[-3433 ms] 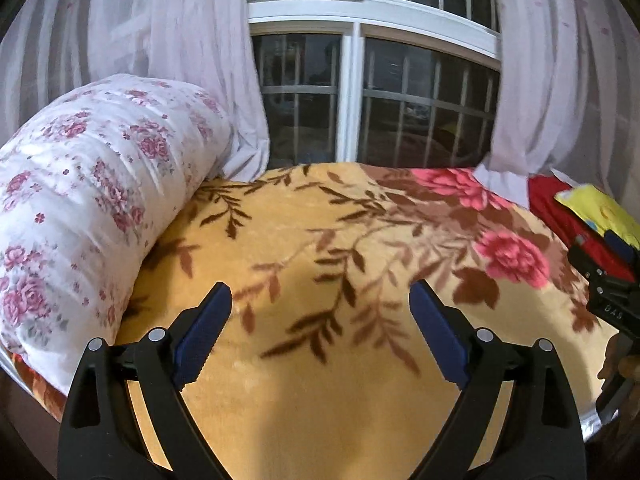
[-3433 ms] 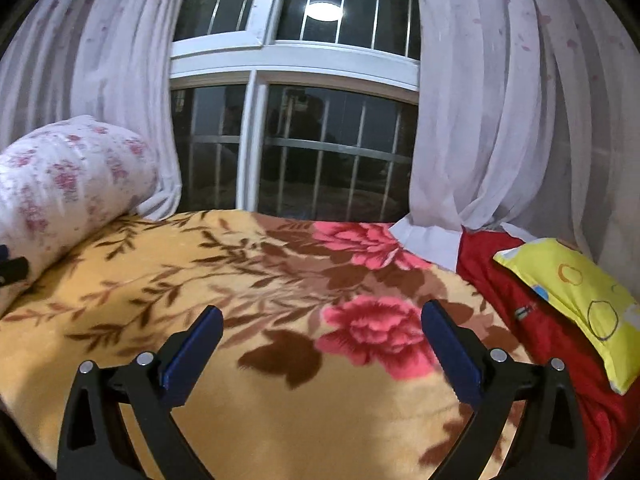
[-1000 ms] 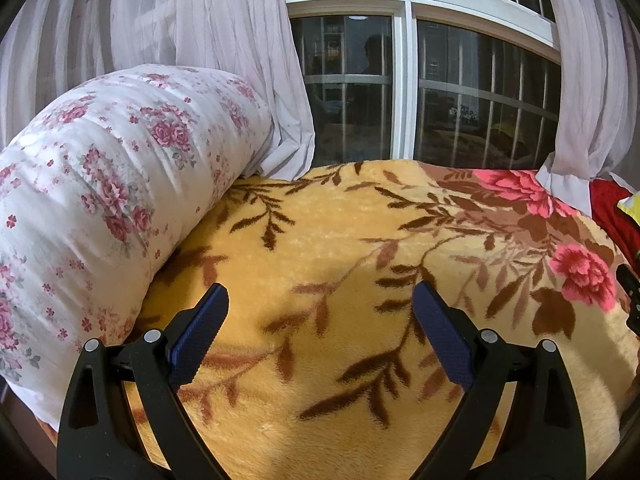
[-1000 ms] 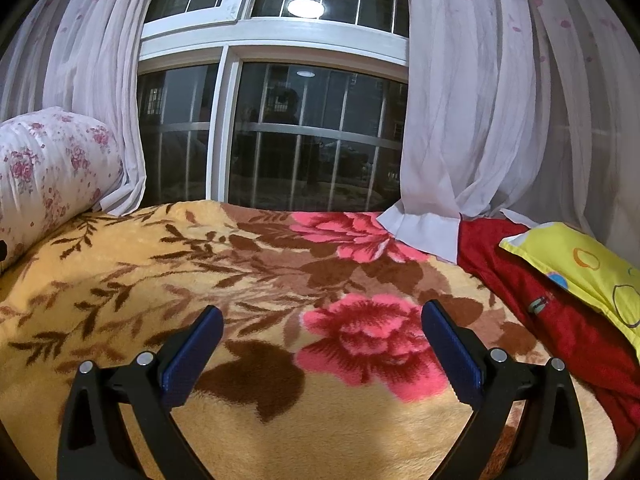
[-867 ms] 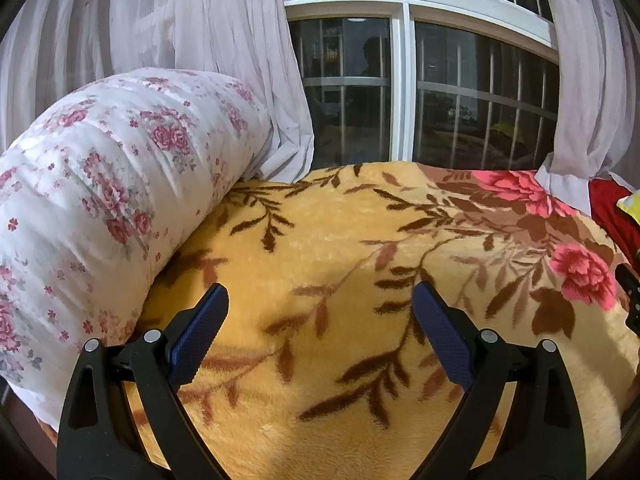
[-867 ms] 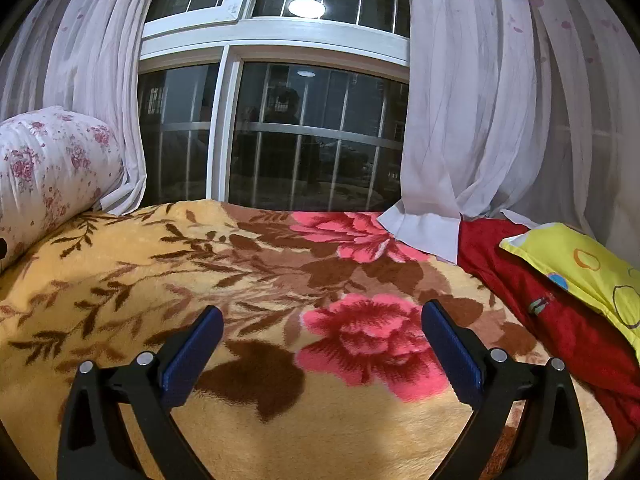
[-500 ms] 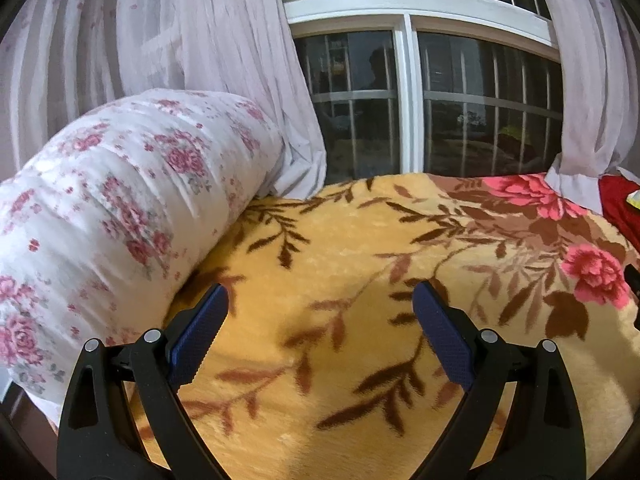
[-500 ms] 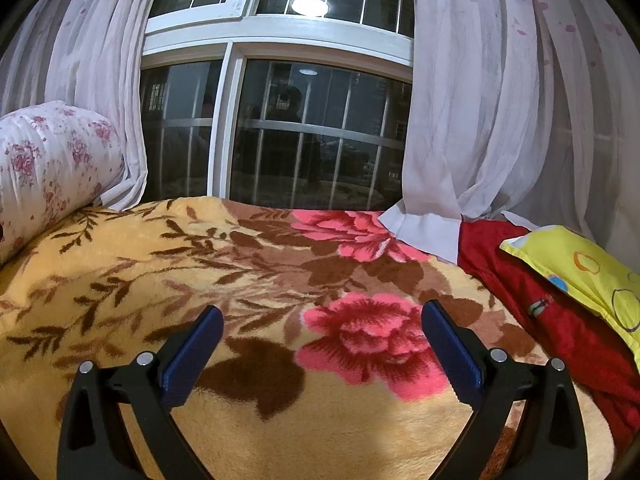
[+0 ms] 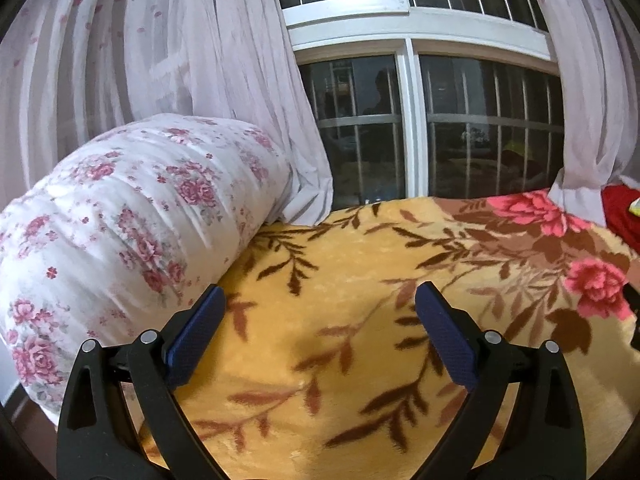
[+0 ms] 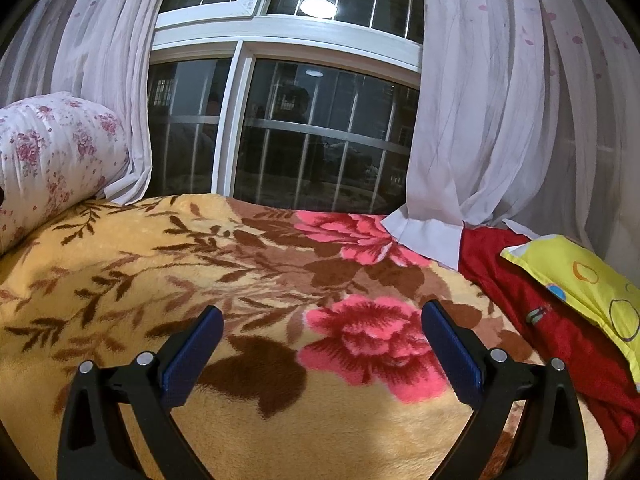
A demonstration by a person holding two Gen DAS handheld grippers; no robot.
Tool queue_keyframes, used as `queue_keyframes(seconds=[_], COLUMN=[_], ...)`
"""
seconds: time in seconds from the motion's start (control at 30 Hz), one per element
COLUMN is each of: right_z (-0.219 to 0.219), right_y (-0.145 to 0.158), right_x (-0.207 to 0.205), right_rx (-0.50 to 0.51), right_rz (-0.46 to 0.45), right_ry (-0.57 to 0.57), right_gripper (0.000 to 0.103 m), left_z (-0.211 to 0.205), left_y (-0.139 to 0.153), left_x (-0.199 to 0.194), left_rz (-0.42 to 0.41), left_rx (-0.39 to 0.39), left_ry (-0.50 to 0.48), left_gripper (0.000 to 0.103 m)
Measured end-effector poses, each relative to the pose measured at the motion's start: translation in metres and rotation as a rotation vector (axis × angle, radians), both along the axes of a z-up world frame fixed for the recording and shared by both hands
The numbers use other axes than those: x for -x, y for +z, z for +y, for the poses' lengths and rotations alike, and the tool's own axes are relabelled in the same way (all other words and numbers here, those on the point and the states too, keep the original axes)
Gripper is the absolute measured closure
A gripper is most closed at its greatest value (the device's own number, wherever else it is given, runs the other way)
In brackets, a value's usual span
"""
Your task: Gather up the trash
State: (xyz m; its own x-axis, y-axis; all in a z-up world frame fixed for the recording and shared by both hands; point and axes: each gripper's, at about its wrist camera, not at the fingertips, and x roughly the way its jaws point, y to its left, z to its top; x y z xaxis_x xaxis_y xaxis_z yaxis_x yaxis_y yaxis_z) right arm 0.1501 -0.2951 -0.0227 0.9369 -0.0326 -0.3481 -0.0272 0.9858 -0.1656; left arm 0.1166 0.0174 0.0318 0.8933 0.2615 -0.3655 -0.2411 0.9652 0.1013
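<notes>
No trash shows in either view. My left gripper (image 9: 320, 316) is open and empty, held above a yellow floral blanket (image 9: 340, 280) on a bed, close to a rolled white floral quilt (image 9: 120, 216) on its left. My right gripper (image 10: 322, 332) is open and empty above the same blanket (image 10: 200, 280), over its pink flower print. A dark bit of the right gripper shows at the right edge of the left wrist view (image 9: 634, 320).
A barred window (image 10: 304, 140) with sheer white curtains (image 10: 500, 120) stands behind the bed. A red cloth (image 10: 552, 320) and a yellow pillow (image 10: 580, 276) lie at the right. The rolled quilt (image 10: 52, 152) also shows at the left of the right wrist view.
Both views have tilted upward, so more window and curtain show. The left gripper has swung left toward the rolled quilt. Both grippers stay open and empty.
</notes>
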Motion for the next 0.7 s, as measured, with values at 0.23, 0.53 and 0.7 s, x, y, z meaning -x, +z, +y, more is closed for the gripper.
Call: queue_keyframes(seconds=[0.23, 0.53, 0.7], right_z=[0.0011, 0.0013, 0.0046], right_y=[0.0001, 0.0002, -0.0031], right_x=[0.0011, 0.0004, 0.0020], right_rx=[0.003, 0.002, 0.014], right_rz=[0.000, 0.003, 0.012], right_ry=[-0.002, -0.002, 0.006], right_gripper=[0.005, 0.005, 0.005], left_z=[0.0015, 0.0039, 0.0011], left_y=[0.0022, 0.0003, -0.0002], left_x=[-0.0033, -0.0026, -0.0013], left_rz=[-0.008, -0.024, -0.042], left_rx=[0.033, 0.043, 0.013], left_ry=[-0.016, -0.021, -0.009], left_gripper=[0.010, 0.010, 0.010])
